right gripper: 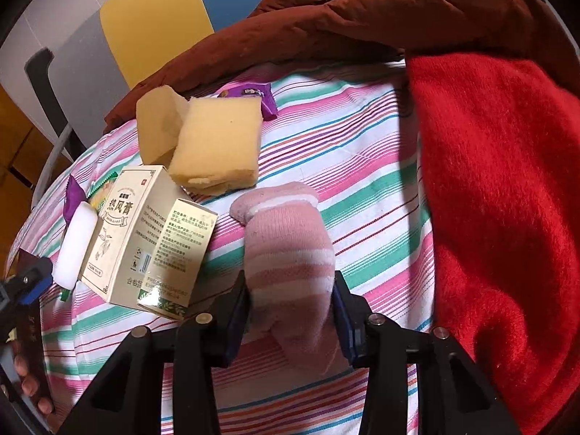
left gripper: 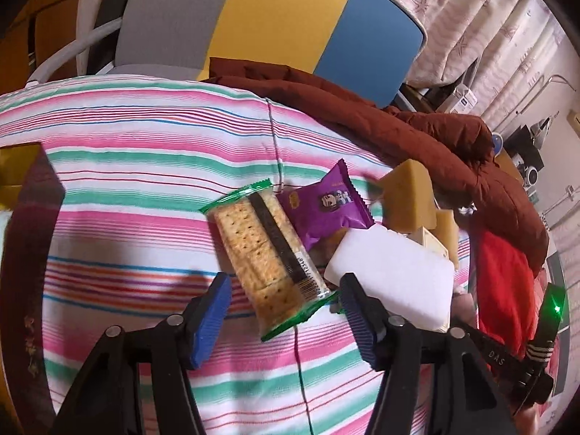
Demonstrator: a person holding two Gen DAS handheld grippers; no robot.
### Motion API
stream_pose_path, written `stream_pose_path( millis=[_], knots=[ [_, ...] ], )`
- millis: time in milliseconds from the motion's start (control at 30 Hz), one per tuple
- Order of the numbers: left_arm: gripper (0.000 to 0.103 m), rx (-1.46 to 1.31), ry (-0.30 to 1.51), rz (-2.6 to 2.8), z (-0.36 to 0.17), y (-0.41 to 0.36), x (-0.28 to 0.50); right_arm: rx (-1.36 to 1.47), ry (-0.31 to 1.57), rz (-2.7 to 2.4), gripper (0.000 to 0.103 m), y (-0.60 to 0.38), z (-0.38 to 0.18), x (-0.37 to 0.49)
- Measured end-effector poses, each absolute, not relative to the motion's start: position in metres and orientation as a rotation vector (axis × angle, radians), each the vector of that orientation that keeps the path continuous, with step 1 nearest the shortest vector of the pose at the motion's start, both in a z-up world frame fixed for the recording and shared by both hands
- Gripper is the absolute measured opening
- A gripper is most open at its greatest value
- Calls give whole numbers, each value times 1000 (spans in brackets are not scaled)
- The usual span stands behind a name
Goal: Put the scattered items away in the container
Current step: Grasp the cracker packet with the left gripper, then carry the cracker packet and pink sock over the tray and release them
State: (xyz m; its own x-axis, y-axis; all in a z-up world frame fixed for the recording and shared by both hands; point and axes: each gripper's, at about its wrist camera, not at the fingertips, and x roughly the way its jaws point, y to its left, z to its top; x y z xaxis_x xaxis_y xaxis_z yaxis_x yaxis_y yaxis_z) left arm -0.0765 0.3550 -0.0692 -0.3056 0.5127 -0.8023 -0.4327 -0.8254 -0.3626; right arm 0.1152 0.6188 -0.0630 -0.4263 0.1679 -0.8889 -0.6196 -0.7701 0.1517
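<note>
Right gripper (right gripper: 290,311) pinching pink sock (right gripper: 290,250), left gripper (left gripper: 286,315) spread around cracker packet (left gripper: 270,253), red blanket (right gripper: 500,199) bordering right.

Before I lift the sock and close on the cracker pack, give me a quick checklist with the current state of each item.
1. Right gripper clamped on the pink sock: ok, both pads press its sides.
2. Sock free of the cream box: ok, a gap shows between them.
3. Left gripper open around the cracker pack: ok, the pack's near end lies between the pads, not yet pressed.
4. Cracker pack free of neighbours: not ok, it overlaps the purple packet, and the white block lies close by.
5. Container in sight for the drop: cannot tell, neither view shows it.
</note>
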Motion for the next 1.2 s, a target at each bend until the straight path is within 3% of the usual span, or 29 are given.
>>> stream_pose_path(
  millis=[267, 467, 533, 633, 1200],
  knots=[
    [64, -1421, -97, 2183, -86, 367, -97, -1313, 623, 2216, 43, 615, -63, 116],
    [62, -1367, 46, 2161, -96, 379, -94, -1320, 604, 2216, 43, 615, -62, 118],
    [53, -1342, 26, 2173, -97, 372, -91, -1319, 606, 2216, 43, 615, -62, 119],
    [50, -1332, -14, 2162, -98, 363, -89, -1319, 609, 2216, 43, 616, -61, 122],
    [48, -1137, -3, 2160, -102, 325, -39, -1248, 603, 2241, 40, 610, -48, 130]
  ],
)
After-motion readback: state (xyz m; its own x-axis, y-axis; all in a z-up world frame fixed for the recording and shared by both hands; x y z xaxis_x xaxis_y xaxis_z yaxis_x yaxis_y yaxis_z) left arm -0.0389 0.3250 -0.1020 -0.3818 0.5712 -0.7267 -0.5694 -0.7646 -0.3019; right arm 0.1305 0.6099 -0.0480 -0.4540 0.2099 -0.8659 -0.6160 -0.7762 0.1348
